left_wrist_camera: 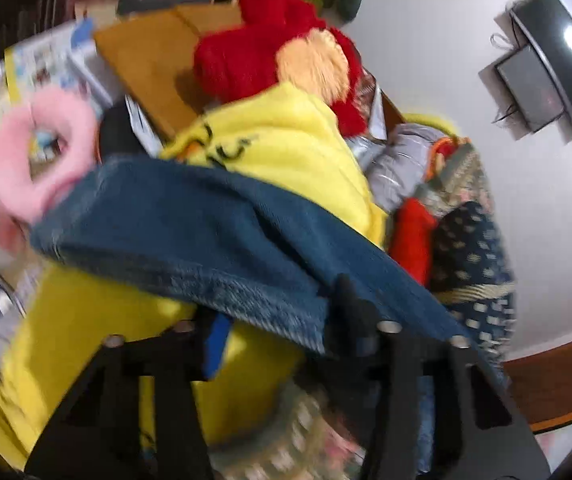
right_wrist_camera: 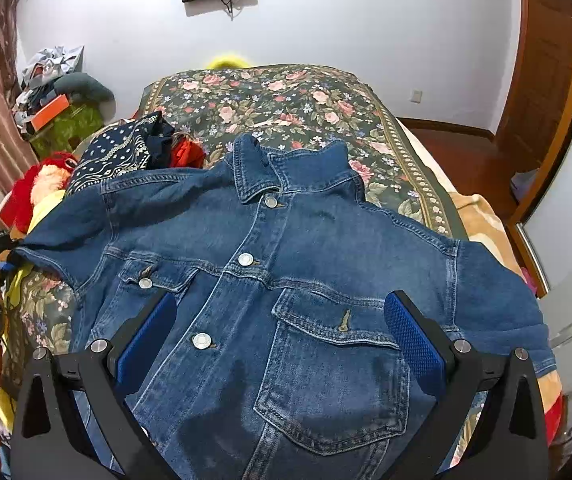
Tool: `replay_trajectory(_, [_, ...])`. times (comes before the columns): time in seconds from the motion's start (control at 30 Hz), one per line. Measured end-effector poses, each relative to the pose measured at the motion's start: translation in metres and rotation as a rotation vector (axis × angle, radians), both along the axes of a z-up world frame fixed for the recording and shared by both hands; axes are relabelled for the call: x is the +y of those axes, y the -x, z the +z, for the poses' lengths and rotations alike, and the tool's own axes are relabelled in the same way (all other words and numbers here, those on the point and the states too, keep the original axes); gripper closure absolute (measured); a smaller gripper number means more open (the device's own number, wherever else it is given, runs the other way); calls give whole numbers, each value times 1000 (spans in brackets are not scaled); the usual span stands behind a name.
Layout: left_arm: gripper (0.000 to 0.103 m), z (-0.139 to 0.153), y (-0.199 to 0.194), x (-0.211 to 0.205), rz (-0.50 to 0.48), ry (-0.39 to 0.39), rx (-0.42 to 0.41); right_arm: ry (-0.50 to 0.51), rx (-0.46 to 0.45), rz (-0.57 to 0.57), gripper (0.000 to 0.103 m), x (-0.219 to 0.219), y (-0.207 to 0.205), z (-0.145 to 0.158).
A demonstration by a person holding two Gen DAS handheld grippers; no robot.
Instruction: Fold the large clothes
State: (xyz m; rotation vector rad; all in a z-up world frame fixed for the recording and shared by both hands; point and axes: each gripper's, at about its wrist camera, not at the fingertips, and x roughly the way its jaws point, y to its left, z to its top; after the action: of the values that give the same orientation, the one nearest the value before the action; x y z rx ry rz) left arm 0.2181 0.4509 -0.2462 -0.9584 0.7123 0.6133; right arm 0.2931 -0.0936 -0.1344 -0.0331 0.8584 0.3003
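Centrally in the right wrist view, a dark blue denim jacket with metal buttons [right_wrist_camera: 269,280] is spread front-up on the floral-covered bed [right_wrist_camera: 286,100]. The right claw [right_wrist_camera: 281,336] is held spread above it. The jacket's sleeve cuff is pinched by the left claw [left_wrist_camera: 281,320].

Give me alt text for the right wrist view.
A blue denim jacket lies front-up, buttoned, on a floral bedspread. The right gripper hovers open above its chest pockets, blue-padded fingers wide apart. Clothes and toys are piled at left.
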Motion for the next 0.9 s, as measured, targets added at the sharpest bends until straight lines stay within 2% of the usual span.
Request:
replay_trajectory(0.03, [80,-2,-3,2,-4,-13,17,0,-1,-3,0,0,0,1])
replay_trajectory(0.13, [91,-4,-9,3,-14,-52,68,-8,-4,-21,0,-5,-1,3])
replay_trajectory(0.23, [96,12,-10,-6,-26,-139,75,-20,-6,-45,0,-13,-1,4])
replay_trajectory(0.3, [100,31,-10,-15,-46,-181,46,-31,2,-62,0,-19,-3,3])
replay_trajectory(0.43, [100,84,-9,-42,-117,-247,-65,-78,26,-91,0,-32,-7,0])
replay_trajectory(0.6, [100,166,-25,-118,-312,-420,-209,-137,36,-105,0,-45,-8,1])
replay_trajectory(0.7, [100,198,-36,-172,-448,-492,-274,-132,9,-111,0,-52,-7,4])
replay_trajectory(0.8, [100,212,-51,-227,-583,-516,-319,-131,-13,-118,0,-63,-5,8])
replay_trajectory(0.9, [100,206,-70,-279,-713,-517,-314,-149,-13,-130,0,-75,-5,8])
